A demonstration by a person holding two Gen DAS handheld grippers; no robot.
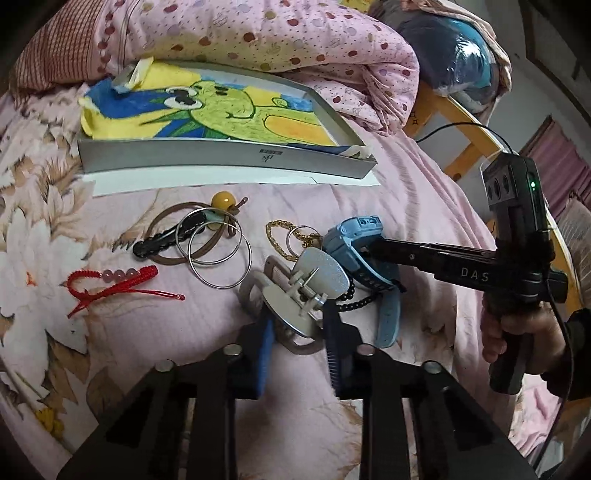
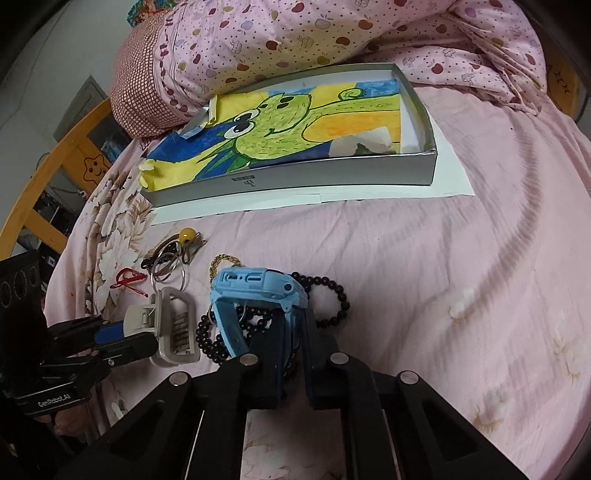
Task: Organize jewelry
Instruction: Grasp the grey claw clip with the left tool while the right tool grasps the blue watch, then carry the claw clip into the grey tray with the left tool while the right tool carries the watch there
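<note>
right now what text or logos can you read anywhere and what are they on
"DAS" on the arm of the right gripper, seen from the left wrist.
"GenRobot.AI" on the body of the left gripper, seen from the right wrist.
Small dark logo and mark on the front wall of the grey box: too small to read.
Blue watch: no readable text.

A home bedroom. The work surface is a bed covered with a pink floral-printed sheet (image 2: 424, 258), with a bunched pink quilt patterned in small fruit shapes (image 2: 295, 33) and a red-checked pillow (image 2: 136, 96) at its far side. A yellow-painted wooden bed frame bearing a smiling star sticker (image 2: 74, 155) runs along the edge, and a child's crayon drawing of a green cartoon creature (image 1: 221, 107) lies in a shallow grey cardboard box (image 2: 295, 181).
</note>
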